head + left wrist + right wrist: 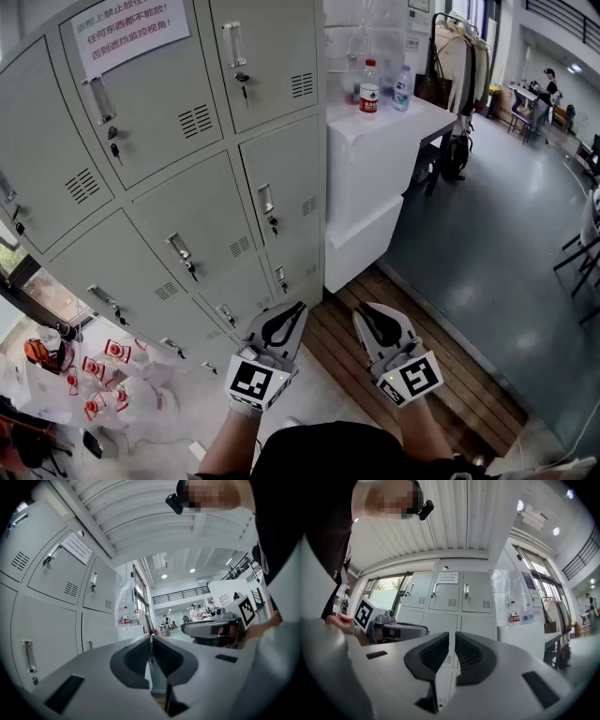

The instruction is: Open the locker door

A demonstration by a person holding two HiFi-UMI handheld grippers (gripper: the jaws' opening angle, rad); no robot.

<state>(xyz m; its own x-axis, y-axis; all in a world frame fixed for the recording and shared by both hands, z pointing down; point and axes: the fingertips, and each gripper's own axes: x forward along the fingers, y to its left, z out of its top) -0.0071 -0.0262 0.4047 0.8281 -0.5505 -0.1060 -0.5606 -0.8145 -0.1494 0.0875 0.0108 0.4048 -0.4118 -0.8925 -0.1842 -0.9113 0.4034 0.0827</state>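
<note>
A bank of grey metal lockers fills the left and top of the head view. Every door is closed, each with a small handle and a key hanging below it. A paper notice is taped to an upper door. My left gripper and right gripper hang side by side low in front of me, above the floor and short of the lockers, touching nothing. Both are shut and empty. The left gripper view shows closed jaws with lockers at left. In the right gripper view the closed jaws point at the lockers.
A white counter stands against the lockers' right side, with two bottles on it. A wooden floor strip runs under the grippers. Plastic bags with small cartons lie at lower left. Chairs and people are far right.
</note>
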